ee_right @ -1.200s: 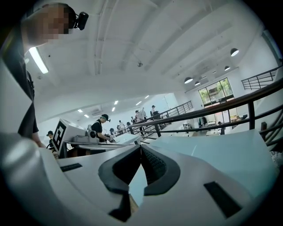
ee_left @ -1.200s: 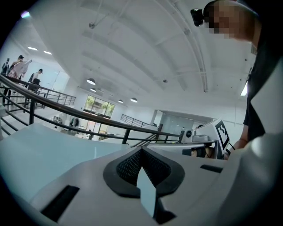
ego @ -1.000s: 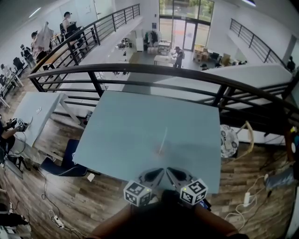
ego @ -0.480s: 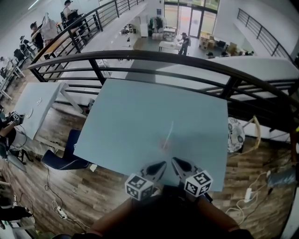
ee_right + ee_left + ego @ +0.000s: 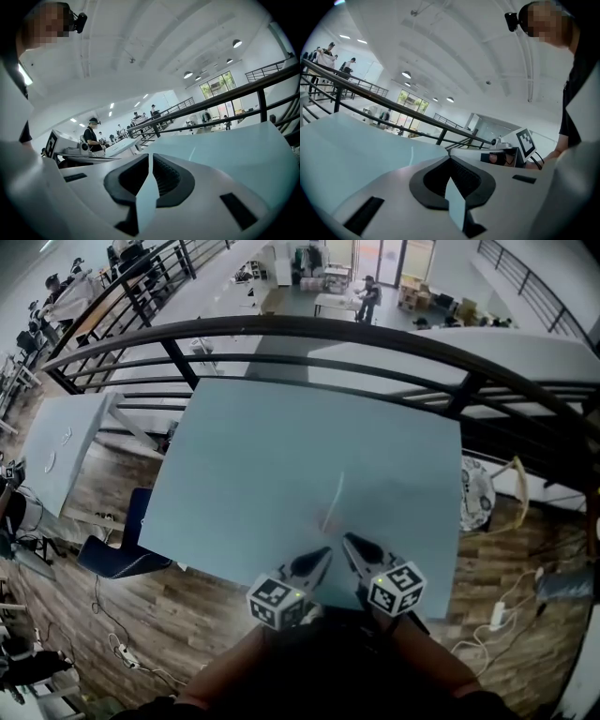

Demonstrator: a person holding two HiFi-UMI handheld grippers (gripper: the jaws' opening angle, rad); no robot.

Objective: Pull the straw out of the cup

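Both grippers have edged up toward the straw (image 5: 334, 501), slanted at mid-frame on the bench (image 5: 244, 456), its cup too faint to see; the jaws of the left gripper (image 5: 320, 560) and right gripper (image 5: 353, 547) are closed on nothing, so one should open, pinch the straw, and draw along its slant.

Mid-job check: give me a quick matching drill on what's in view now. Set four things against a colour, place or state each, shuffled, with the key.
Things:
1. straw
2. table
3. railing
4. left gripper

Descriptions:
A. shut, with nothing between its jaws
B. dark, curving past the table's far edge
C. light blue, broad and flat
D. thin and pale, just ahead of the gripper tips

Pairs: 1-D, 2-C, 3-B, 4-A
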